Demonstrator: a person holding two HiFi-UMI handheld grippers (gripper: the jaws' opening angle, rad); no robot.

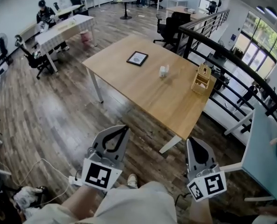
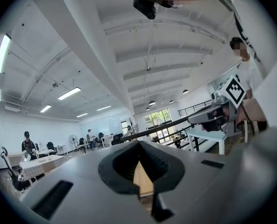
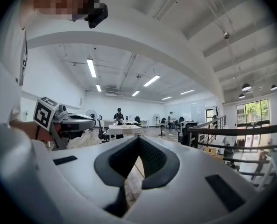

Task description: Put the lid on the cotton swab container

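1. The left gripper (image 1: 124,129) and the right gripper (image 1: 190,142) hang low at the bottom of the head view, close to the person's legs and well apart from the table (image 1: 143,94). In my judgement this is a carrying pose, with the approach not yet begun
2. Both claws have their tips pressed together with nothing between them. The left gripper view (image 2: 139,143) and the right gripper view (image 3: 137,139) each show only a sliver of tabletop through the hollow behind the tips
3. The cotton swab container (image 1: 163,71) is probably the small white thing just right of centre in the upper half of the head view. It stands on the table between a dark framed tablet (image 1: 137,58) and a wooden rack (image 1: 201,78) near the table's right edge
4. It is too small to tell whether a lid sits on it, beside it or elsewhere, and I can point to no separate lid
5. Both gripper views tilt up toward the ceiling, so neither one shows the container
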